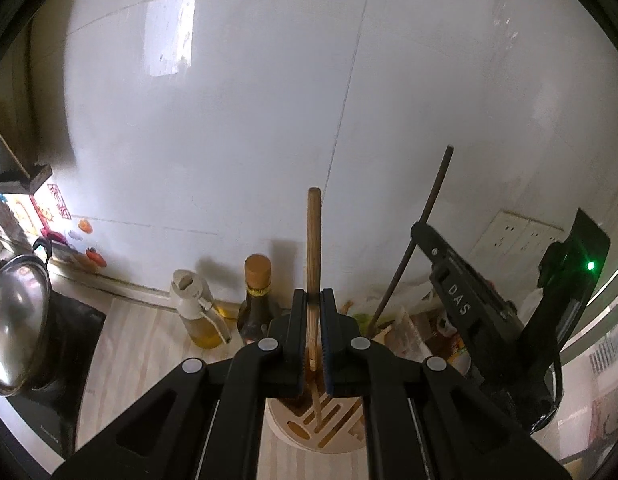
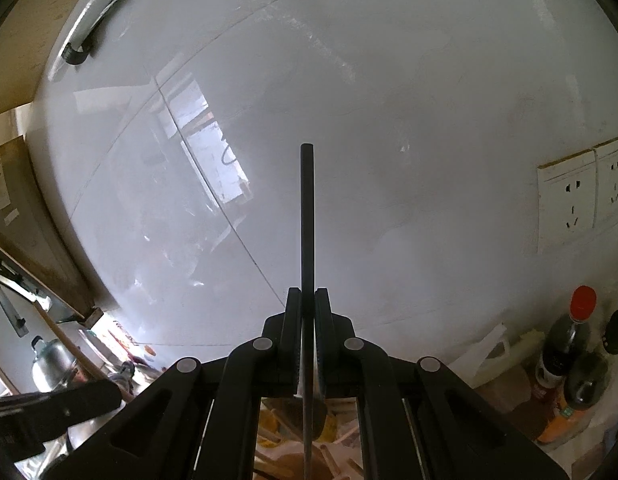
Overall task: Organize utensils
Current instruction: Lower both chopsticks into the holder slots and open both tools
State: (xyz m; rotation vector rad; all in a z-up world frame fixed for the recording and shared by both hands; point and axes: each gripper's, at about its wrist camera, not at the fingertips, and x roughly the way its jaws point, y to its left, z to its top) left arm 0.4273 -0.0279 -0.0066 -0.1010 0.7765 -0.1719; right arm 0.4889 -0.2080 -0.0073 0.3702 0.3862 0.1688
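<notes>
Right over the round wooden utensil holder (image 1: 317, 428), the left gripper (image 1: 314, 300) has its fingers (image 1: 297, 320) pinching a light wooden utensil handle (image 1: 314, 248), so they're nearly pressed together around it. The handle stands pretty much upright, its lower end poking down to one of the slots in the holder's top; can't tell if it's actually inside the slot or just at it. The holder sits on a pale wood-grain surface (image 1: 145, 344).

Off to the right in the left wrist view, the right gripper (image 1: 419, 232) is clamped on a thin dark stick (image 1: 429, 208), which tilts up and to the right. From the right wrist view it's the same story: right gripper (image 2: 307, 300) fingers (image 2: 293, 320) squeezed tight on that dark stick (image 2: 307, 216), which runs straight up between them and down past them too.

Behind the holder, against the white tiled wall (image 1: 269, 120), there's an oil bottle (image 1: 197, 312) and just beside it a dark sauce bottle (image 1: 255, 300) with a tan cap. A steel pot lid (image 1: 17, 320) sits at far left. Wall sockets (image 2: 569, 200) are on the right, with a red-capped dark bottle (image 2: 565, 340) below them.
</notes>
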